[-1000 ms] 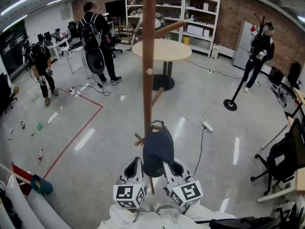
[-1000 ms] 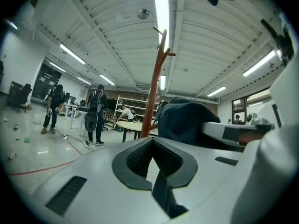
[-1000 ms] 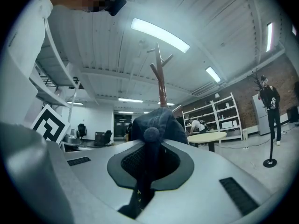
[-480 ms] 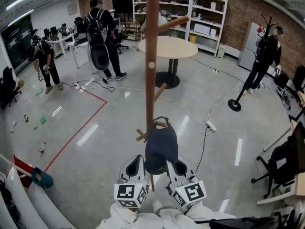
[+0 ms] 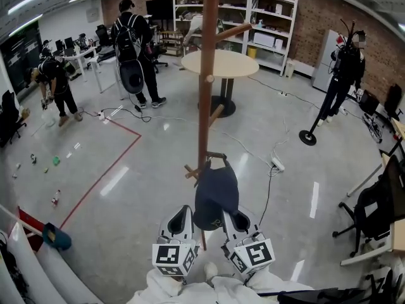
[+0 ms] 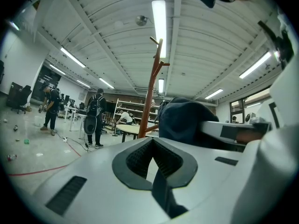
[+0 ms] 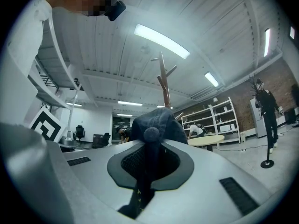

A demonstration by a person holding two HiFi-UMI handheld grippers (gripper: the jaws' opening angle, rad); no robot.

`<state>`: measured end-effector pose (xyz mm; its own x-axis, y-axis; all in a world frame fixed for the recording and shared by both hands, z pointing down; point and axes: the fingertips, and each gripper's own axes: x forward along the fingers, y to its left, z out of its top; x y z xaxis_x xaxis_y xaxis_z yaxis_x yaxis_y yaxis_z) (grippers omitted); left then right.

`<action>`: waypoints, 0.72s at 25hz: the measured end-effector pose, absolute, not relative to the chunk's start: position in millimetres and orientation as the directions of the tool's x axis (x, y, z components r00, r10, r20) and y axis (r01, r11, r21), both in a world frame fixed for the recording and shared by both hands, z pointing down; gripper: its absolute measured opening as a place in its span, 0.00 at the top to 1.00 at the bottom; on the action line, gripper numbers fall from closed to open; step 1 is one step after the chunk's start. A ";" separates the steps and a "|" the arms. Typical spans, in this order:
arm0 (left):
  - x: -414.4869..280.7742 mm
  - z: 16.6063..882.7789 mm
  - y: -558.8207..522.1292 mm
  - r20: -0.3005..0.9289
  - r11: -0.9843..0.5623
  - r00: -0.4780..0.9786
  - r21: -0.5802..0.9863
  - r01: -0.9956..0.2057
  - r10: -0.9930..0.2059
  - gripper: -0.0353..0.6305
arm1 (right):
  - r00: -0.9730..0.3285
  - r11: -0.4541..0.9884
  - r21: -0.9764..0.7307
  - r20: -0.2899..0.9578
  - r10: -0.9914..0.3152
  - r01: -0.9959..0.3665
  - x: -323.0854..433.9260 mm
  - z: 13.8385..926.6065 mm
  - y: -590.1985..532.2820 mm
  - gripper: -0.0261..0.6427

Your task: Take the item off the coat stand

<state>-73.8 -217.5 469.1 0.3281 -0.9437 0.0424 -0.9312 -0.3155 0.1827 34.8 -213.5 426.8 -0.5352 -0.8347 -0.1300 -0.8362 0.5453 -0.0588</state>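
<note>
Cap [image 5: 215,194] of dark blue hung by its strap at a low peg [image 5: 191,170] of the coat stand [image 5: 204,100], with its long axis running from the peg down toward the person. The right gripper [image 5: 231,220] pinched its lower part. The left gripper [image 5: 180,219], pressed together on nothing, stood just beside. Only the right gripper view showed fabric between the jaws, and only the head view showed the strap at the peg.
</note>
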 end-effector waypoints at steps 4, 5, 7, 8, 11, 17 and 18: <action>-73.3 464.5 -202.3 0.026 -0.343 0.353 0.181 -0.922 -0.935 0.94 | -0.511 0.521 -0.059 -0.130 -0.850 -0.851 35.6 427.5 -198.1 0.93; -72.3 462.9 -198.1 0.022 -0.349 0.359 0.179 -0.920 -0.933 0.94 | -0.506 0.516 -0.060 -0.132 -0.852 -0.854 36.6 427.2 -194.6 0.93; -71.1 461.2 -189.3 0.017 -0.359 0.368 0.175 -0.917 -0.930 0.94 | -0.495 0.506 -0.067 -0.133 -0.859 -0.860 38.2 426.4 -187.8 0.93; -71.4 461.2 -184.7 0.017 -0.363 0.371 0.175 -0.915 -0.928 0.94 | -0.489 0.500 -0.069 -0.132 -0.862 -0.863 38.5 426.3 -183.8 0.93; -75.2 461.4 -170.9 0.017 -0.370 0.378 0.176 -0.912 -0.926 0.94 | -0.479 0.490 -0.071 -0.126 -0.869 -0.869 36.0 426.9 -170.3 0.93; -80.5 456.8 -142.6 0.003 -0.391 0.397 0.176 -0.904 -0.918 0.94 | -0.467 0.477 -0.056 -0.128 -0.875 -0.877 28.3 425.2 -140.6 0.93; -80.2 455.3 -138.6 -0.001 -0.396 0.402 0.176 -0.901 -0.916 0.94 | -0.465 0.474 -0.054 -0.128 -0.876 -0.879 27.7 424.5 -135.8 0.93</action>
<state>-80.2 -138.6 455.3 0.4019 -0.9157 -0.0013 -0.9013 -0.3958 0.1761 27.7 -135.8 424.5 -0.4652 -0.8760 -0.1277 -0.8786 0.4744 -0.0538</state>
